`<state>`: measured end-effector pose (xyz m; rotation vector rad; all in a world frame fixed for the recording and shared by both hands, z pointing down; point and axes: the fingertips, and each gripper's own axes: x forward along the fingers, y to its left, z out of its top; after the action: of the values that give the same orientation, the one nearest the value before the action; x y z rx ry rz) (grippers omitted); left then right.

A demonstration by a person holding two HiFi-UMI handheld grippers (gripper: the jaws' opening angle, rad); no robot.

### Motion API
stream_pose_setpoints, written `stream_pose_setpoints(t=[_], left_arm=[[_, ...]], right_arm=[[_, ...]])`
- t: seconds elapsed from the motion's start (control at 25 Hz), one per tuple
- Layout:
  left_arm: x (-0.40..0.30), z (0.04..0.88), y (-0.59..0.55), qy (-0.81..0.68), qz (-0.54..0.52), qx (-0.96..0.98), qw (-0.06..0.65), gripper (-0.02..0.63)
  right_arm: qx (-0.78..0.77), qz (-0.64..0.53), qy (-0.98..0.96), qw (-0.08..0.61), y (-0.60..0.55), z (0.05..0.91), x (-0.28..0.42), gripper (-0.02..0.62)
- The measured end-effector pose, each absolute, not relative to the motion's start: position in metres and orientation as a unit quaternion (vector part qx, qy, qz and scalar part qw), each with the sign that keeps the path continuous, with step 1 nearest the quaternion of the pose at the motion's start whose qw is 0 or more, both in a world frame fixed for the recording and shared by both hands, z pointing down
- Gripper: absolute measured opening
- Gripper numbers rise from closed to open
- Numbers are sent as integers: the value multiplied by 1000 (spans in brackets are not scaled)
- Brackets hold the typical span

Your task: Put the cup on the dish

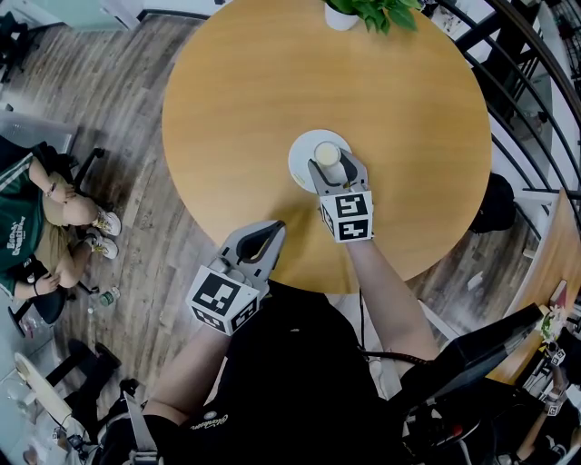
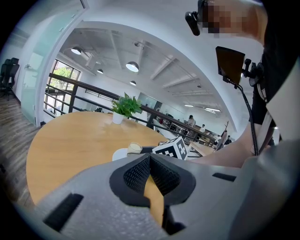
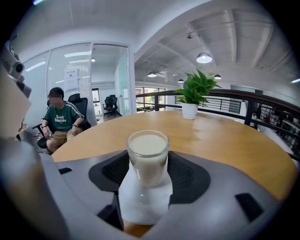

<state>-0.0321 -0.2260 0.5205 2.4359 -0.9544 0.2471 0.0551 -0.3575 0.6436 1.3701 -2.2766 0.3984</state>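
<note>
A glass cup (image 1: 327,153) full of a milky white liquid stands upright on the small white dish (image 1: 303,169) near the middle of the round wooden table (image 1: 245,91). My right gripper (image 1: 334,166) is shut on the cup, one dark pad against each side. The right gripper view shows the cup (image 3: 148,157) held between the pads over the dish (image 3: 140,206). My left gripper (image 1: 272,229) hovers at the table's near edge, shut and holding nothing. Its own view shows the pads (image 2: 136,176) meeting, with the cup (image 2: 134,148) and dish (image 2: 119,153) beyond them.
A potted plant (image 1: 363,11) in a white pot stands at the table's far edge. A person (image 1: 36,227) sits on a chair on the wood floor to the left. A dark railing (image 1: 517,100) runs along the right side.
</note>
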Motion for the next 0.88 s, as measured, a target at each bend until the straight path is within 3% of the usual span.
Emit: stream_pose_setpoints(t=[0.88], left_arm=[[-33,521,-226,-353,91,895,256,-6]], right_arm=[[496,155,-825,221,-357,649,57,268]])
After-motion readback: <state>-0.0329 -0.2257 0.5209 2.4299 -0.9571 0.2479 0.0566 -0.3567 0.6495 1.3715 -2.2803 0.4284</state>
